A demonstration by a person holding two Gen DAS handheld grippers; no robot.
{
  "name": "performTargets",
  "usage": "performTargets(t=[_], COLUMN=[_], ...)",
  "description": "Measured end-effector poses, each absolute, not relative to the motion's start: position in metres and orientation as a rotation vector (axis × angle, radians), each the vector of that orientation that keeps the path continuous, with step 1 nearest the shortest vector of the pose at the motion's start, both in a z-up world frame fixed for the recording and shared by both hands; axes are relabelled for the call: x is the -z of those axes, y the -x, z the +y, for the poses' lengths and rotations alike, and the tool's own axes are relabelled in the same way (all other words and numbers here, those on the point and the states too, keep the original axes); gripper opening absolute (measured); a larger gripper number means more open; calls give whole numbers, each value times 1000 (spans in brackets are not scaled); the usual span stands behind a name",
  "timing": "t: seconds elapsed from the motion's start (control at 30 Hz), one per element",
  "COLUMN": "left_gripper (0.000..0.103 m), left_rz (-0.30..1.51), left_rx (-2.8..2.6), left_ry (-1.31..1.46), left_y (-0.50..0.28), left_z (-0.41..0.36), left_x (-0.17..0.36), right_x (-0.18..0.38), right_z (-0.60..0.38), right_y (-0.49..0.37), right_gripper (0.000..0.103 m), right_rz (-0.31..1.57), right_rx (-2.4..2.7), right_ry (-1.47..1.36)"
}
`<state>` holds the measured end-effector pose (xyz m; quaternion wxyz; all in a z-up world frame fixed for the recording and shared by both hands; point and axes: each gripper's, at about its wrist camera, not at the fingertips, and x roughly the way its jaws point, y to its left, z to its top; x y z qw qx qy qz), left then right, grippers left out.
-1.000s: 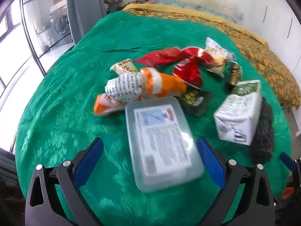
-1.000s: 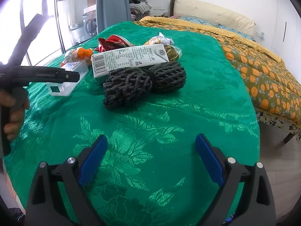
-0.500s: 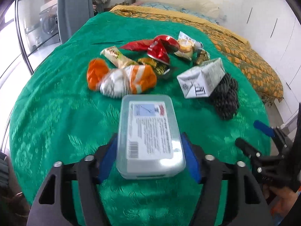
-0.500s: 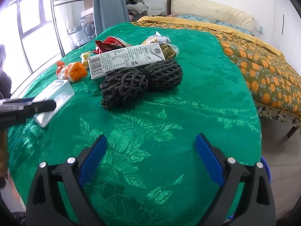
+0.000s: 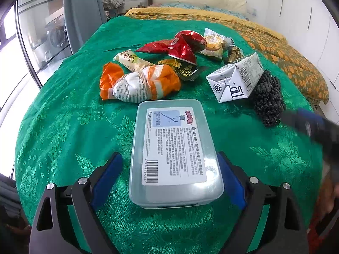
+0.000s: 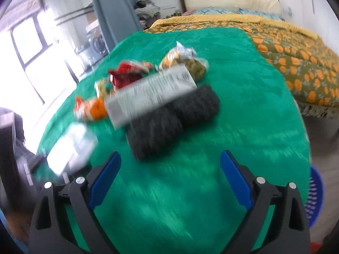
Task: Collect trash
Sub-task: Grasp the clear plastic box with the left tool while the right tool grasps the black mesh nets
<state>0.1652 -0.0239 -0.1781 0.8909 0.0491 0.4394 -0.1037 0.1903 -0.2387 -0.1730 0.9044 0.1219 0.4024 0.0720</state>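
A clear plastic box [image 5: 173, 148] with a printed label lies on the green bedspread [image 5: 63, 116], between the blue pads of my left gripper [image 5: 168, 157]. The jaws are opening: the left pad stands off the box and the right pad is at its edge. Beyond it lie an orange-and-white bag [image 5: 139, 82], red wrappers [image 5: 182, 46], a white carton [image 5: 235, 78] and a black mesh bundle [image 5: 268, 99]. My right gripper [image 6: 169, 156] is open over bare bedspread, short of the black mesh bundle [image 6: 169, 122] and the carton [image 6: 152, 93]. The right wrist view is blurred.
A blue slatted basket [image 6: 315, 196] stands on the floor off the bed's right edge. An orange-patterned quilt [image 5: 286, 55] covers the bed's far right side. A window and grey curtain [image 5: 82, 10] are to the left. The other gripper [image 5: 313, 124] shows blurred at the right.
My left gripper closed around the box and drew it away from the pile toward the near edge, then its jaws widened. The right gripper rose and rolled, blurring its view.
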Motion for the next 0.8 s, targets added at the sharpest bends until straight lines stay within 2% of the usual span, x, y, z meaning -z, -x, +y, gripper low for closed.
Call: performTargets(t=[0.07, 0.1, 0.13, 0.17, 0.2, 0.27, 0.57, 0.67, 0.77, 0.8], left_gripper=[88, 88, 88, 88, 88, 88, 88, 88, 88, 89], left_rz=[911, 911, 910, 910, 909, 908, 908, 908, 909, 909], left_rx=[219, 221, 222, 223, 225, 228, 229, 228, 225, 225], left_ry=[-96, -92, -90, -88, -85, -79, -81, -85, -91, -93], left_y=[-166, -166, -166, -166, -166, -166, -166, -166, -166, -166], left_z=[-23, -23, -23, -23, -22, -21, -20, -20, -21, -21], left_x=[178, 178, 178, 178, 178, 178, 178, 178, 178, 178], right_x=[170, 172, 174, 177, 178, 177, 172, 173, 172, 171], right_z=[-235, -234, -232, -232, -232, -234, -273, -294, -311, -316], right_y=[-211, -218, -223, -226, -225, -216, -166, -161, -154, -150], right_gripper=[92, 88, 80, 62, 53, 51, 50, 54, 79, 81], right_rz=[854, 876, 899, 918, 932, 928, 1040, 1048, 1030, 1020], right_rx=[-142, -147, -155, -158, -159, -172, -374, -333, -234, -196], right_ry=[-292, -298, -303, -303, -287, -252, -151, -141, -166, -165])
